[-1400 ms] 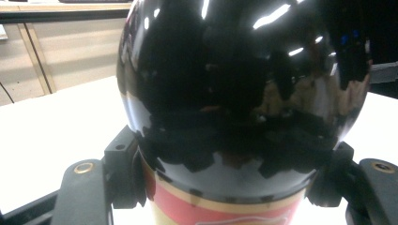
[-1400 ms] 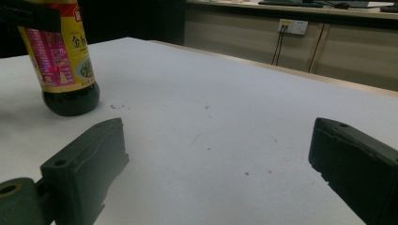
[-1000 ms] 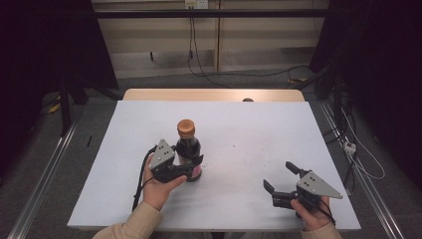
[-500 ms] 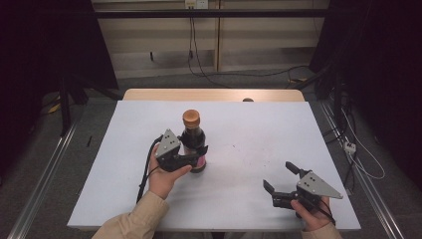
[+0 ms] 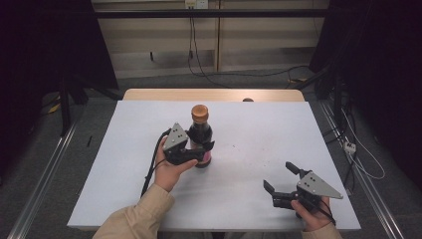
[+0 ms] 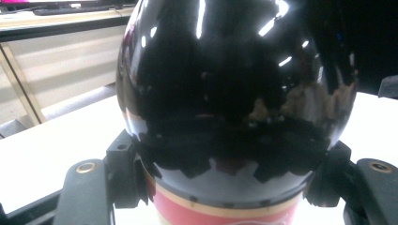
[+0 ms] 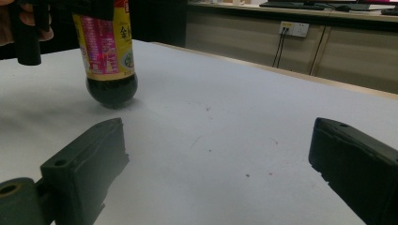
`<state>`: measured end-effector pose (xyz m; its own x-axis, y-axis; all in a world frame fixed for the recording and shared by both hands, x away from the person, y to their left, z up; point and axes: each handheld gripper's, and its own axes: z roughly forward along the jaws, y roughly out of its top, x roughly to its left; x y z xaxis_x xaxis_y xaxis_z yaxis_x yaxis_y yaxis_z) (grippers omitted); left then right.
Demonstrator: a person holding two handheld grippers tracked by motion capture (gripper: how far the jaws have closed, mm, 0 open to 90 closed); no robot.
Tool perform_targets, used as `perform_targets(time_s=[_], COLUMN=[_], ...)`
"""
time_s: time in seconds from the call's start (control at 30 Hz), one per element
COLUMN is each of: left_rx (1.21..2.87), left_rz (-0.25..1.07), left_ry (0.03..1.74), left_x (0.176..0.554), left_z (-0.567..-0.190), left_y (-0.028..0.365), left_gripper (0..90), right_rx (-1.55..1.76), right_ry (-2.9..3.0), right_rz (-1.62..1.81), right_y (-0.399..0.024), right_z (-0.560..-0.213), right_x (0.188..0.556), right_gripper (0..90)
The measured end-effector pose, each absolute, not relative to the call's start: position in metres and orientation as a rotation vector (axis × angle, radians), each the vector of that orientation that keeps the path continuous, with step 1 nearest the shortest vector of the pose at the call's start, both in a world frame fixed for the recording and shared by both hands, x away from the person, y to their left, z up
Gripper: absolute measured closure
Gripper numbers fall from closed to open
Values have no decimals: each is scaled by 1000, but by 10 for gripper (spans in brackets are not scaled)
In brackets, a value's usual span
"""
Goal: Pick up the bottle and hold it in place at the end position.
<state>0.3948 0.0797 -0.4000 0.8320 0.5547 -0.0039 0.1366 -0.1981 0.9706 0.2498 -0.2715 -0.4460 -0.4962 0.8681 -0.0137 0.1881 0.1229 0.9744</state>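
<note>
At the table's near edge, the right claw [image 5: 283, 185] rests with its jaws spread wide and nothing between them, well apart from the work. Ahead of it and off to its left, the left claw [image 5: 205, 151] is clamped on a dark sauce bottle [image 5: 200, 135], its jaws squeezing the body around the red and yellow label, below the bulge. From the right gripper view the bottle's [image 7: 111, 61] rounded base seems to hang just clear of the white table [image 5: 259, 134], though the shadow under it makes that hard to judge.

Glossy plastic and a curved body make for a slippery hold; if the grip slackens or the hand tips, the bottle could slide down through the jaws or swing over, its weight sitting above the pads. A hard set-down on that rounded base could topple it.

The brown cap [image 5: 199, 112] is cut off in both gripper views, and the label's print is too small to read.
</note>
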Motion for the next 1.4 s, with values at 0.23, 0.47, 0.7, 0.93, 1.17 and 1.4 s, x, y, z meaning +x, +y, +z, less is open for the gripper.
perform_targets(time_s=[0.23,0.47,0.7,0.93,1.17,1.4], left_rx=[1765,1773,1770,1763,1761,1762], left_rz=[388,393,387,391,415,407], left_ry=[523,512,529,535,526,522], left_x=[403,411,419,425,432,438], left_z=[-400,-401,-398,-400,-400,-403], left_y=[69,61,58,54,49,42], left_gripper=[306,306,306,306,306,305], right_rx=[1028,1032,1031,1031,1035,1041], right_ry=[1786,1783,1784,1782,1782,1778], right_rz=[1413,1416,1414,1415,1415,1417], right_y=[-272,-273,-273,-273,-274,-275], right_z=[-446,-446,-446,-446,-447,-447], right_x=[250,250,249,249,249,248], right_gripper=[36,36,36,36,36,36])
